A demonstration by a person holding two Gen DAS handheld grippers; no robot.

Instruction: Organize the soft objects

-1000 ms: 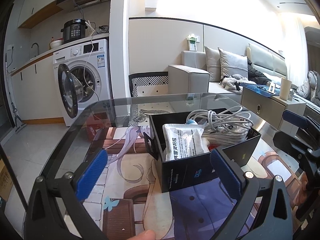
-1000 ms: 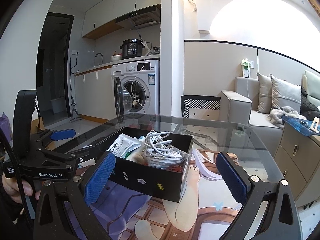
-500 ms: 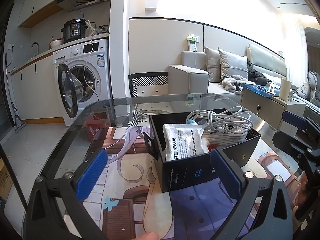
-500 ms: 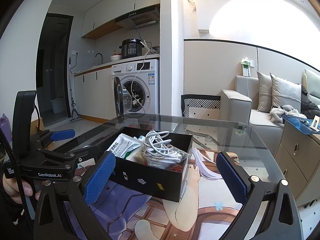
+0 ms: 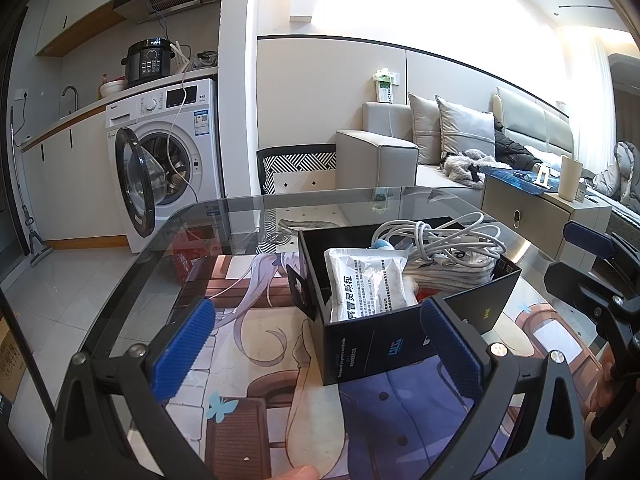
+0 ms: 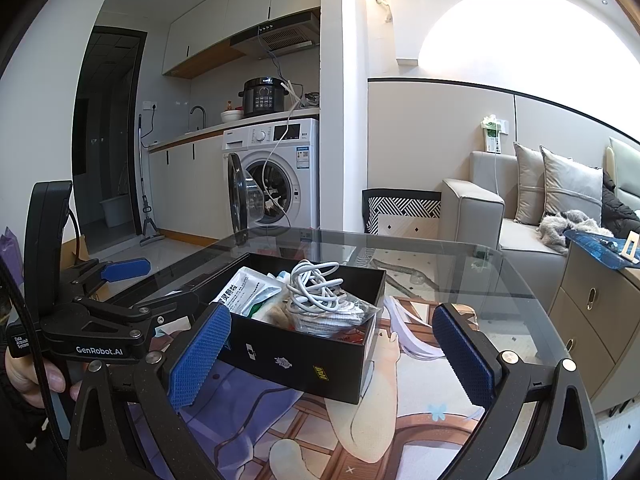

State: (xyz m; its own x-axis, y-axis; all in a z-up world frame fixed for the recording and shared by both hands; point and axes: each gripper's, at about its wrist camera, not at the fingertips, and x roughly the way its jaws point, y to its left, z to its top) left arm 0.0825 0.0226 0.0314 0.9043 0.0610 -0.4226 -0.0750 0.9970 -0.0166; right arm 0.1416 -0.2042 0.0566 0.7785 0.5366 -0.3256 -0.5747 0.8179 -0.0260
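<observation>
left claw [image 5: 318,346] gapes wide before the black box [image 5: 400,344].

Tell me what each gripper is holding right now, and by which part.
Nothing is held. The left gripper and right gripper are both open and empty, short of the black box holding the white cable and packet.
</observation>
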